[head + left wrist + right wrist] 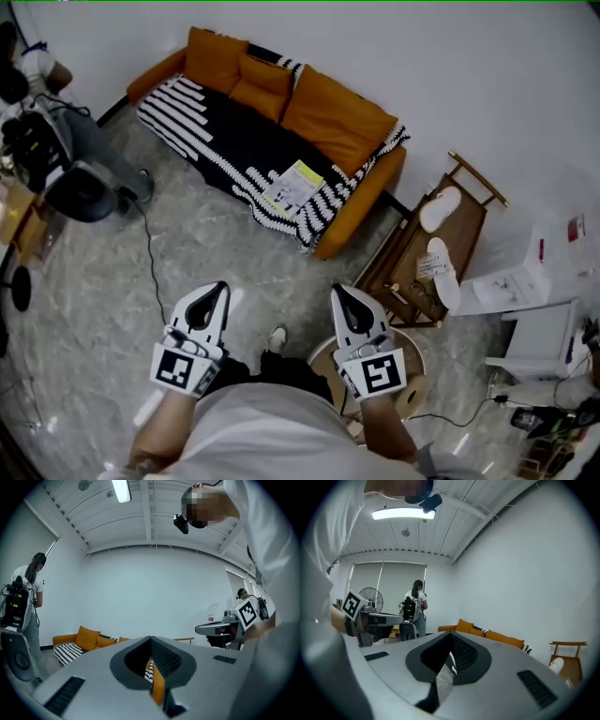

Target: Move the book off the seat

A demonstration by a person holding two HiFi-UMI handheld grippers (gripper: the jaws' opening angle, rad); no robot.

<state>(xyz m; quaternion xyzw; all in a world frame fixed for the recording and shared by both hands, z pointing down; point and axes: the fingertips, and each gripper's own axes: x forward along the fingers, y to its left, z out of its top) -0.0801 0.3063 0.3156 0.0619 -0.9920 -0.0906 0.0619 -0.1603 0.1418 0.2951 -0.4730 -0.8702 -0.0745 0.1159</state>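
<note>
Bright, even light comes from a ceiling strip lamp, glaring white; shadows are soft. Fisheye distortion bends the edges, and both gripper views darken at corners.

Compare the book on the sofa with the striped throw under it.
The book is pale with a yellow patch; the throw is black with white stripes. The book takes up a small spot; the throw spreads over most of the orange sofa and hangs over its front edge. Both rest on that sofa.

We hold both arms out front, side by side: left claw and right claw point forward, jaws together, empty.
</note>
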